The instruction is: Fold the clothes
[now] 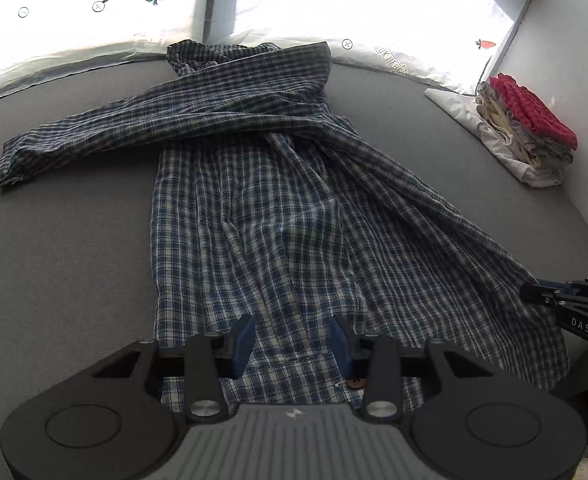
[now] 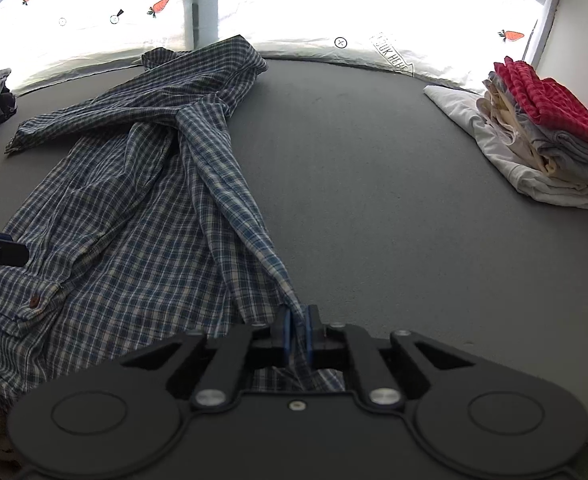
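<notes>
Right gripper (image 2: 298,330) clenched on plaid shirt (image 2: 133,216); left gripper (image 1: 291,346) released; "DAS" on right gripper.

Strong daylight comes from the far side, blowing the white printed sheet (image 1: 394,8) behind the grey surface (image 1: 73,240) out to near pure white in both views. The nearer parts sit dimmer, with soft shadows in the folds of the checked shirt (image 2: 133,208). Both fisheye views bow straight lines and darken at the corners, yet stay sharp
</notes>
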The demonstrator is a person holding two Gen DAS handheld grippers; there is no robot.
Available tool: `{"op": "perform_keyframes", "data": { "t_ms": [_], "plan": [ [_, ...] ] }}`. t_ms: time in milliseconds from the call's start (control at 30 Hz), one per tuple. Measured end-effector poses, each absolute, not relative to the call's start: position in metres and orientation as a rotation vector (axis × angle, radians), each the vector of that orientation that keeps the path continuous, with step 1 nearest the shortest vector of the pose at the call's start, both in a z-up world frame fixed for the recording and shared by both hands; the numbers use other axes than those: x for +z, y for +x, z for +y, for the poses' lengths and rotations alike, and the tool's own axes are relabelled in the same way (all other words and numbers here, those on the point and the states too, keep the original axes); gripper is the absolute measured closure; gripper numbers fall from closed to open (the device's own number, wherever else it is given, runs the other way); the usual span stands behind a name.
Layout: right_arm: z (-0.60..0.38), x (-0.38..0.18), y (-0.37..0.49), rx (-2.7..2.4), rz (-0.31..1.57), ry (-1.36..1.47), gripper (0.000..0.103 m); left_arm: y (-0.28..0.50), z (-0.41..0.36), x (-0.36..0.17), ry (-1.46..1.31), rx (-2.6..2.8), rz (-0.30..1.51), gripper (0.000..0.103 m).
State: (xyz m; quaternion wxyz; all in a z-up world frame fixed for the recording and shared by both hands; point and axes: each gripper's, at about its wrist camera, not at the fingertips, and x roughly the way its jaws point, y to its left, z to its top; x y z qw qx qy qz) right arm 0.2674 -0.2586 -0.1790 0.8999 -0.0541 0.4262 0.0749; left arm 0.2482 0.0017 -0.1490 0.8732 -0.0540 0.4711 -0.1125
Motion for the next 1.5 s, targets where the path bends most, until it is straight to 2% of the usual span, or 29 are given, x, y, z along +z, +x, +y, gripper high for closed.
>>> {"op": "perform_keyframes", "data": {
  "t_ms": [67,267,467,800,1100,1233,1333,1400,1467,1500],
  "plan": [
    [-0.265,-0.18,0.263,0.182,0.881,-0.052,0.101,0.243,-0.004,-0.155,-0.107,-0.247,1.027,0.083],
    [-0.288,-0.177,0.262,0.242,0.858,0.25,0.101,0.238,0.001,-0.173,-0.174,-0.226,1.124,0.084],
    [-0.301,-0.168,0.27,0.402,0.829,0.6,0.101,0.23,0.008,-0.179,-0.236,-0.213,1.147,0.083],
    [-0.263,-0.193,0.293,0.595,0.945,0.955,0.101,0.218,0.011,-0.181,-0.259,-0.224,1.138,0.081],
    [-0.22,-0.237,0.297,0.598,1.126,0.972,0.1,0.207,0.025,-0.185,-0.359,-0.228,1.117,0.08],
    [-0.209,-0.265,0.292,0.545,1.229,0.976,0.095,0.205,0.036,-0.189,-0.457,-0.231,1.109,0.08],
    [-0.212,-0.274,0.291,0.519,1.257,1.019,0.096,0.207,0.046,-0.192,-0.543,-0.23,1.123,0.08],
    [-0.215,-0.27,0.292,0.512,1.259,1.025,0.091,0.211,0.051,-0.193,-0.58,-0.229,1.141,0.079],
    [-0.217,-0.255,0.297,0.526,1.226,0.997,0.074,0.216,0.053,-0.191,-0.587,-0.223,1.15,0.079],
    [-0.219,-0.249,0.3,0.533,1.208,0.985,0.071,0.218,0.054,-0.189,-0.582,-0.218,1.146,0.078]
  ]
}}
